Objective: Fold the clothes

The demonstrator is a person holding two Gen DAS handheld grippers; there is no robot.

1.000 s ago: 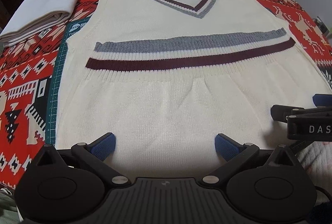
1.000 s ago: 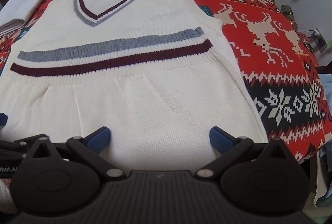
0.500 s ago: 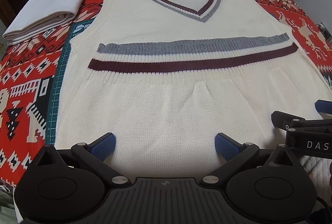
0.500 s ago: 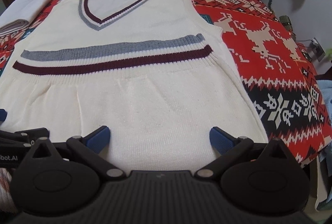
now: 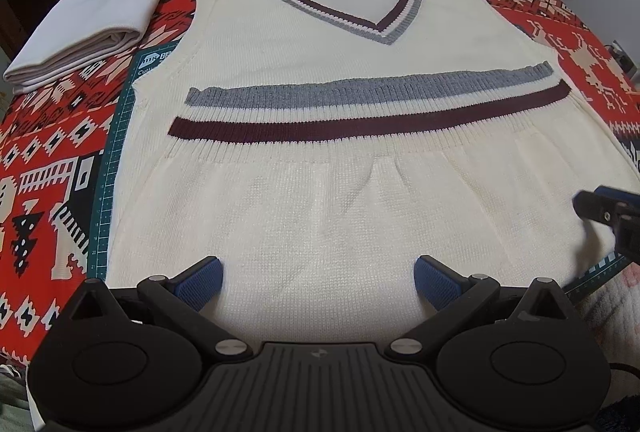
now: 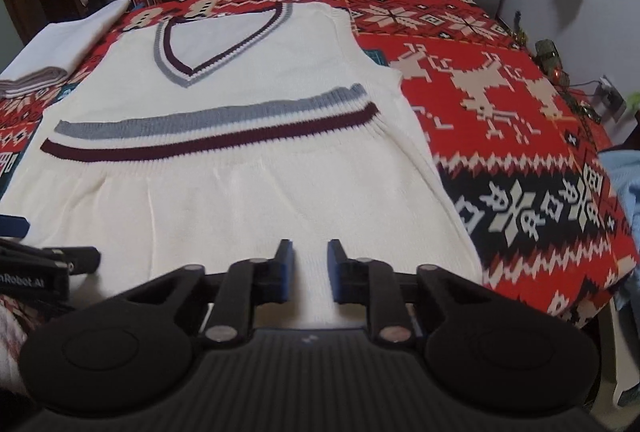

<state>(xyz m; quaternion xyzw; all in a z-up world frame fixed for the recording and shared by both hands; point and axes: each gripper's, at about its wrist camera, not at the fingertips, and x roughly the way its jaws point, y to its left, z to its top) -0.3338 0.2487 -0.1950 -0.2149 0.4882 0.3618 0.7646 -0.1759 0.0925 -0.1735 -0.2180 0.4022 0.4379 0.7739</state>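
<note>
Vest [image 5: 340,200] lies on red patterned cloth [image 6: 520,136] (cluttered shelves behind); left tongs [image 5: 318,278] spread, right tongs [image 6: 310,268] narrowed over hem.

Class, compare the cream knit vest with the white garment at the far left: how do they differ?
The cream V-neck vest lies spread flat with its lower part doubled up; the white folded garment sits as a compact stack. The vest has grey and maroon stripes; the garment is plain. Both rest on the red patterned cloth.
</note>
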